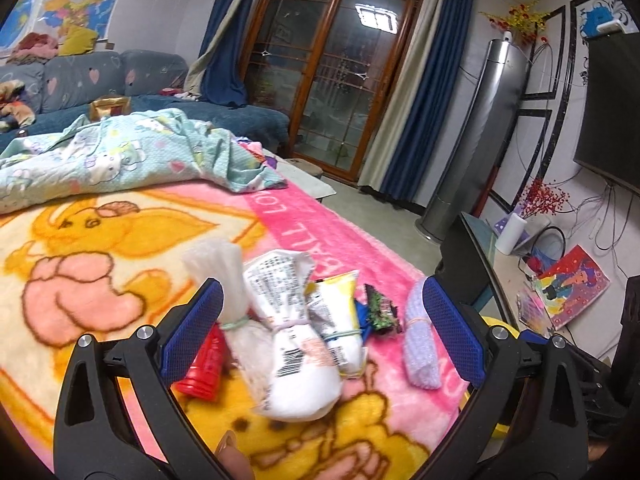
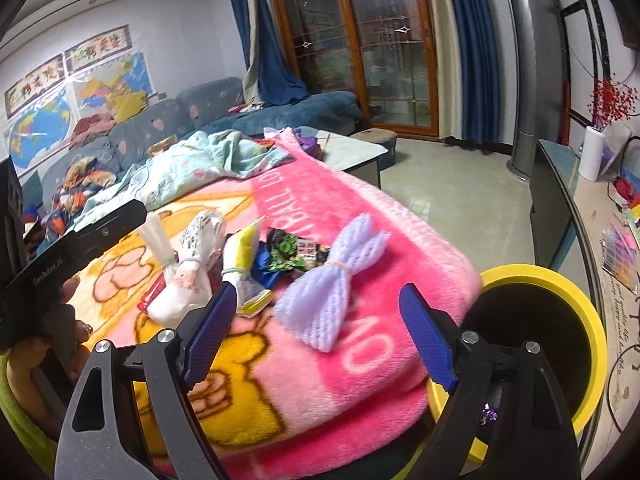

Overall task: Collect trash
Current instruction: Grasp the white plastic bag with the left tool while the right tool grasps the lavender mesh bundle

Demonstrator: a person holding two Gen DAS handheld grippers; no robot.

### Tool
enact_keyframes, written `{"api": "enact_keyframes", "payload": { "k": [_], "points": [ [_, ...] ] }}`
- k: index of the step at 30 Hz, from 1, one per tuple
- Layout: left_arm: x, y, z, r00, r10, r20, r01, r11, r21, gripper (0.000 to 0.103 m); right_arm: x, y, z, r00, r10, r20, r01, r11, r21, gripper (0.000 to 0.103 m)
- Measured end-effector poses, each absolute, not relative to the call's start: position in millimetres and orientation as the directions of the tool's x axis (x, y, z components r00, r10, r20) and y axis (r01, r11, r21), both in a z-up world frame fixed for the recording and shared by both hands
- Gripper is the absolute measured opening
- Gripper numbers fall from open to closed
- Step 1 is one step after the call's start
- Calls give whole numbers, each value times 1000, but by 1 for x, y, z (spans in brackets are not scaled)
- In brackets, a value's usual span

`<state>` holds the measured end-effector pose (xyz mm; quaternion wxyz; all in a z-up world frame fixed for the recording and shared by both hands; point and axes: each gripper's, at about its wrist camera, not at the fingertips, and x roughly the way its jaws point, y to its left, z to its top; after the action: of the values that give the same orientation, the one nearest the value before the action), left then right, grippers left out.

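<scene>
Trash lies in a row on the pink and yellow blanket: a white netted bundle, a red wrapper, a white printed bag, a yellow and white packet, a green and black wrapper and a lavender foam net. My left gripper is open just above the white bag. My right gripper is open and empty, close to the lavender foam net. A yellow-rimmed black bin stands at the blanket's right edge.
A light blue quilt lies at the far end of the blanket. A blue sofa stands behind. A TV cabinet with clutter runs along the right wall. A grey tower fan stands on the tiled floor.
</scene>
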<state>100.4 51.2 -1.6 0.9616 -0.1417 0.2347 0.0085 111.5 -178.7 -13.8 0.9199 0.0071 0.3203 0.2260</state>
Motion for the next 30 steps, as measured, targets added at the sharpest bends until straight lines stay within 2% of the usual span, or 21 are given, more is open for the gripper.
{"api": "enact_keyframes", "payload": {
  "k": [9,13,15,19,20,21,26,30],
  "points": [
    [94,70,-24,849,-68,-523,-95,956,-277,91,137,-152,-39,652,407,-640,-404,901,161,81],
    [94,65,-33,832,-99,-546,-66,959,-275,82,151,-144,-54,638,389,-664,-384,909,163,81],
    [97,59,-39,818,-119,-563,-49,960,-274,74,156,-143,-61,632,383,-674,-375,912,166,81],
    [104,49,-54,786,-147,-601,-24,963,-267,71,166,-147,-75,607,378,-699,-350,917,192,81],
    [105,47,-57,778,-151,-610,-22,964,-266,67,168,-148,-78,604,378,-702,-346,917,197,81],
    [106,46,-59,774,-151,-615,-22,964,-265,58,170,-150,-80,600,379,-705,-340,918,204,78],
    [107,37,-66,753,-144,-641,-13,972,-234,44,177,-160,-92,555,406,-726,-330,909,255,59],
    [107,35,-66,749,-142,-647,-10,974,-225,38,175,-162,-90,547,427,-720,-350,898,267,42]
  ]
}}
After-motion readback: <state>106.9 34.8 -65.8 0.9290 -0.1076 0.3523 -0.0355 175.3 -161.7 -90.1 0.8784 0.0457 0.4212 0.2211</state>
